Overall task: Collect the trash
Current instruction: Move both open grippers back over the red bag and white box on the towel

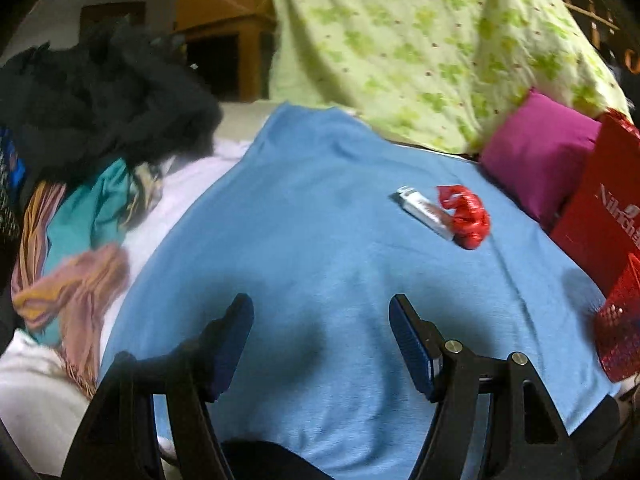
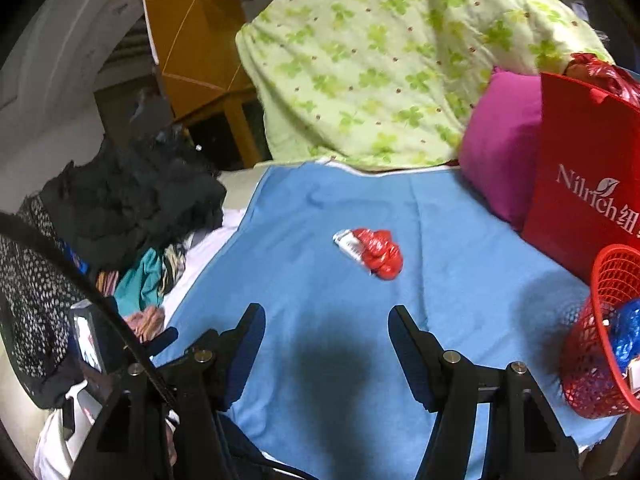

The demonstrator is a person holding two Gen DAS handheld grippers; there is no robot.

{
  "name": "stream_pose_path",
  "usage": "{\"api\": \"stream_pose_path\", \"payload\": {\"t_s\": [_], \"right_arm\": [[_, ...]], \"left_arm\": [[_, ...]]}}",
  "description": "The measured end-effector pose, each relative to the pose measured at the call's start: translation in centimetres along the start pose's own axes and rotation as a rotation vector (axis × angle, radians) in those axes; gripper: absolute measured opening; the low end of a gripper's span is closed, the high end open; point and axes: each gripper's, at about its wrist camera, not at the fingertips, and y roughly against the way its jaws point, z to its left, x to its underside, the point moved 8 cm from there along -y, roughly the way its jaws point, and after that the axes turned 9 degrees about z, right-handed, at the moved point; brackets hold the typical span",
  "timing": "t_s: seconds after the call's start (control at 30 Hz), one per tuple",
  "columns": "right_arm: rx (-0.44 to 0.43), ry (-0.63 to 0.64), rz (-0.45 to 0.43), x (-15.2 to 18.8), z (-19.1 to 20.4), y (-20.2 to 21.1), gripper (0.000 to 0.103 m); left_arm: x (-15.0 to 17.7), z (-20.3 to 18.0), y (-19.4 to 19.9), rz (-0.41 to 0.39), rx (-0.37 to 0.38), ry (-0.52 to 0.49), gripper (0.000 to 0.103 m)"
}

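Observation:
A crumpled red plastic wrapper [image 1: 466,216] lies on the blue cloth [image 1: 304,240], touching a small silver-white packet [image 1: 424,211]. Both also show in the right wrist view, the wrapper [image 2: 380,254] and the packet [image 2: 347,242]. My left gripper [image 1: 322,312] is open and empty, hovering over the cloth well short of them. My right gripper [image 2: 326,322] is open and empty, just short of the wrapper. A red mesh basket [image 2: 600,332] at the right holds blue foil trash [image 2: 626,332].
A red paper bag [image 2: 584,184] and a magenta cushion [image 2: 500,144] stand at the right. A green floral pillow [image 2: 380,60] is behind. A heap of dark and coloured clothes [image 2: 132,208] lies on the left. The left gripper's body [image 2: 96,344] shows at the left.

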Motion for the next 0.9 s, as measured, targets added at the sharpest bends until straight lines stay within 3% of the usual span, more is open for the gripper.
{"api": "stream_pose_path", "payload": {"t_s": [0.17,0.37,0.47,0.53,0.9], "right_arm": [[0.018,0.007,0.038,0.6,0.0,-1.1,0.068],[0.055,0.004,0.072,1.6,-1.2,-2.5,0.068],[0.098,-0.019,0.081,2.3,-2.9,-3.3,0.068],[0.107,-0.042,0.091,2.8,-3.8,-3.6,0.068],[0.129,-0.084,0.119,3.5,-5.9,-4.9,0.068]], "left_arm": [[0.8,0.0,-1.5,-0.003,-0.015,0.022,0.071],[1.6,-1.1,-2.3,-0.063,0.043,0.068,0.071],[2.4,-2.3,-3.0,-0.117,0.018,0.015,0.071],[3.0,-2.9,-4.1,-0.100,-0.008,-0.033,0.071],[3.4,-3.4,-4.2,-0.113,-0.015,-0.051,0.072]]}}
